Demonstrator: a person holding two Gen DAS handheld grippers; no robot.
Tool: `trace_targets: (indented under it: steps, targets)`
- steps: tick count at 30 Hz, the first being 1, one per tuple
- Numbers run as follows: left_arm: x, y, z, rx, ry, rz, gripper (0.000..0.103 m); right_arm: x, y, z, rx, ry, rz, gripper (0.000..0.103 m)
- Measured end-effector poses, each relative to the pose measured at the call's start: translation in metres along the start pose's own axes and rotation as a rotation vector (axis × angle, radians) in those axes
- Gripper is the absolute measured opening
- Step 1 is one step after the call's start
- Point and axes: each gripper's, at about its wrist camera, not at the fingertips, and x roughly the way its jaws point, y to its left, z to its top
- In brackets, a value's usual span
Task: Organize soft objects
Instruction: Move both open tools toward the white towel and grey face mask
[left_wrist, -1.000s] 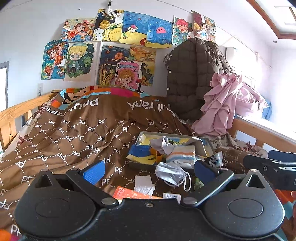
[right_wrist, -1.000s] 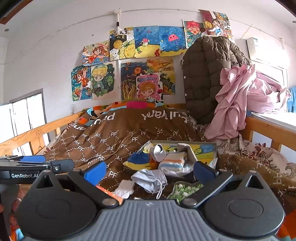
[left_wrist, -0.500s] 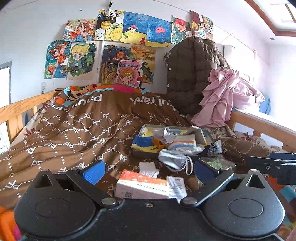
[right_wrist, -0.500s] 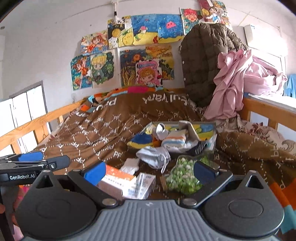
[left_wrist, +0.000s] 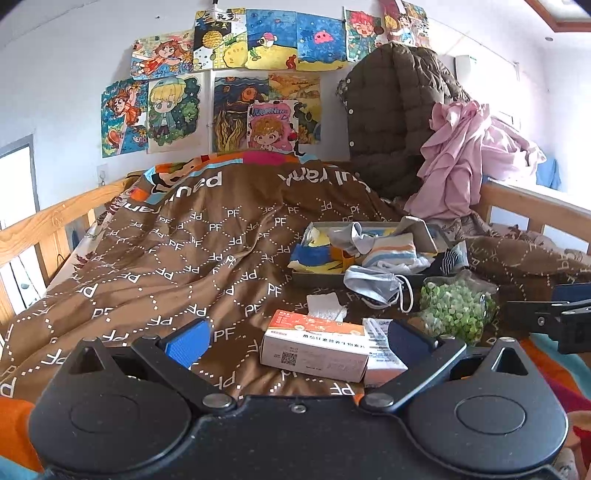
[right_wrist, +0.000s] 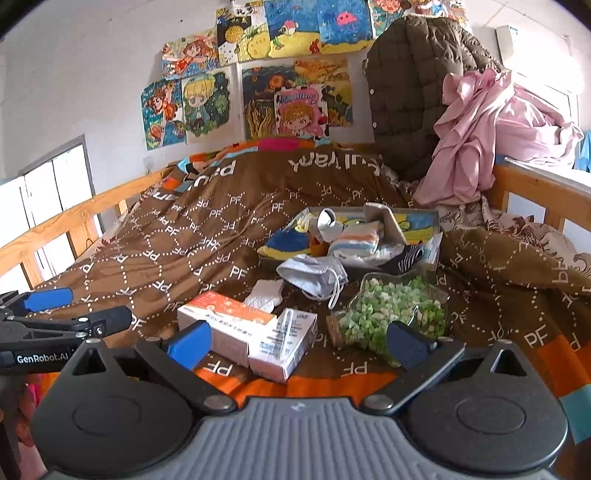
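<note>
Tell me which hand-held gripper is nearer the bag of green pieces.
Right hand-held gripper: the bag of green pieces sits by its right finger. The left hand-held gripper faces the boxes.

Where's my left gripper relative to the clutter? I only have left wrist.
Observer: The right wrist view shows the left gripper from the side. It is open, off to the left of the orange-and-white carton, and touching nothing.
Operator: What about the small box behind my right finger?
Observer: That white-and-blue box shows whole there. It sits against the carton's right end.
Operator: Is the green stuff in a bag or a jar?
Observer: It's in a clear container lying on its side. There looks to be a cork stopper at its left end, pointing toward the small box.
</note>
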Motion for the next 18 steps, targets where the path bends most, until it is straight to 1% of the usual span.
trace_targets:
  steps: [9, 18]
  targets:
    - [0.0, -0.005, -0.002, 0.033, -0.007, -0.01, 0.102, 0.011, 0.007, -0.004, -0.034, 0.055, 0.003, 0.103]
    - [0.002, -0.002, 0.0, 0.018, -0.013, 0.008, 0.102, 0.017, 0.012, -0.004, -0.062, 0.069, 0.004, 0.103]
